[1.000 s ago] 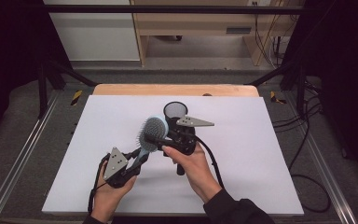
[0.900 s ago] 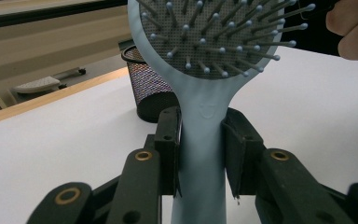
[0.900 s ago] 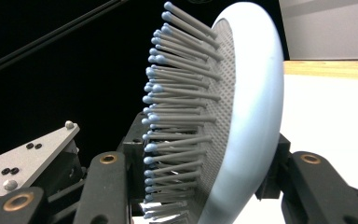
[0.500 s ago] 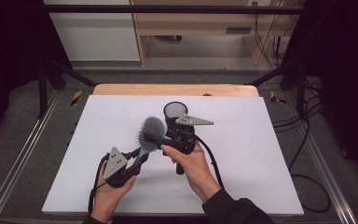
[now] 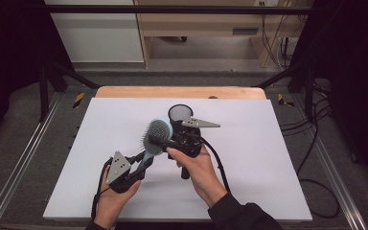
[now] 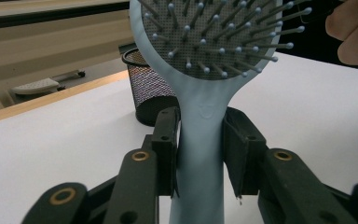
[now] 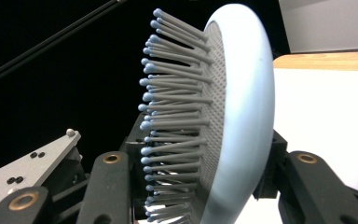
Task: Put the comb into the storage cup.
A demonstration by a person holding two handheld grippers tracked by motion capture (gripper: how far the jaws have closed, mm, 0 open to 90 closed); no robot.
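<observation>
A pale blue hairbrush (image 5: 159, 130) with grey bristles is held above the white table (image 5: 268, 158) between both grippers. My left gripper (image 5: 146, 159) is shut on its handle (image 6: 200, 116), with a jaw pressed against each side. My right gripper (image 5: 161, 139) comes from the right and straddles the brush head (image 7: 242, 116). One jaw meets the bristle tips and the other presses the smooth back, so it is shut on the head. In the high view the bristles face toward the person's side.
A black mesh pen cup (image 5: 179, 114) stands upright on the table just behind the right gripper, also visible as the black mesh cup (image 6: 151, 93). A wooden edge (image 5: 182, 92) runs along the table's far side. Cables (image 5: 316, 191) lie on the floor at right.
Almost nothing has moved; the brush and both grippers keep nearly the same place, the brush head shifting only slightly.
</observation>
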